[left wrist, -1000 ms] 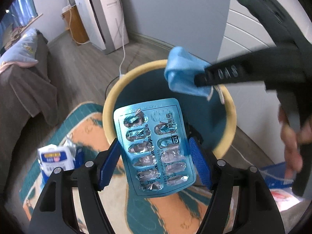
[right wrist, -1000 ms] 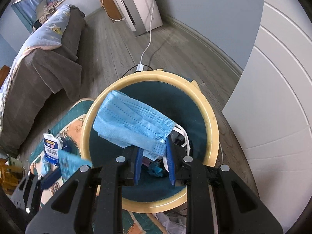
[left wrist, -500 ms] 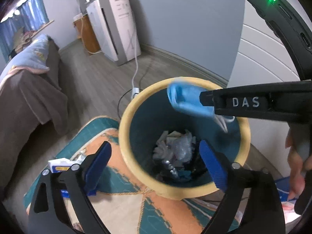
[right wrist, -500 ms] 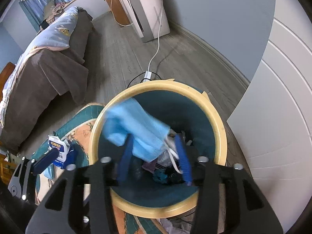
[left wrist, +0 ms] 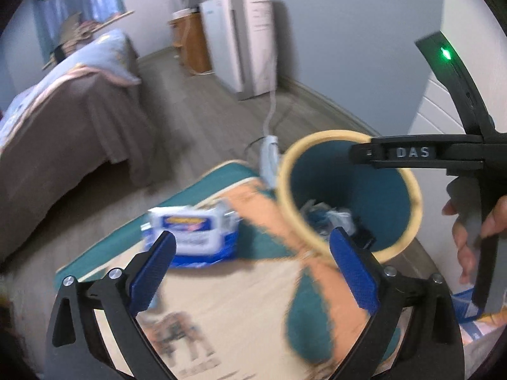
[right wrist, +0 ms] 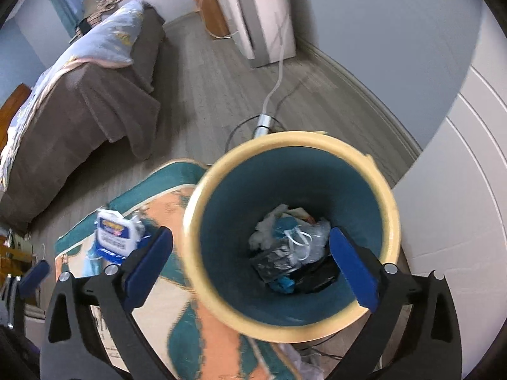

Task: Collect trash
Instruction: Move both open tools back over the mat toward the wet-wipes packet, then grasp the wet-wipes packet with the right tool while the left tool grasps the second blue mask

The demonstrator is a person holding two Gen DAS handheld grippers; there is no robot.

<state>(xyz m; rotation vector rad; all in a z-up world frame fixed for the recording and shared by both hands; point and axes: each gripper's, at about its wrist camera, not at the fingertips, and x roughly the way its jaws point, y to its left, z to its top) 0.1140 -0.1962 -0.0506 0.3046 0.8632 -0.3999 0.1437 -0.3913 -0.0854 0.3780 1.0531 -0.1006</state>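
In the left part of the right wrist view, a blue-and-white packet [right wrist: 115, 236] lies on the rug [right wrist: 177, 326], not yet collected. At centre the bin [right wrist: 385, 202] already holds a pile of trash [right wrist: 285, 247]. The left gripper [left wrist: 253, 272] and right gripper [right wrist: 252, 267] are both opening, with nothing between their jaws.

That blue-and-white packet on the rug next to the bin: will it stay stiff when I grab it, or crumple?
The blue-and-white packet probably crumples: its top looks creased and torn open. It seems a soft, light wrapper lying flat on the rug, so unlikely to roll. Its glossy film may slip between pads.
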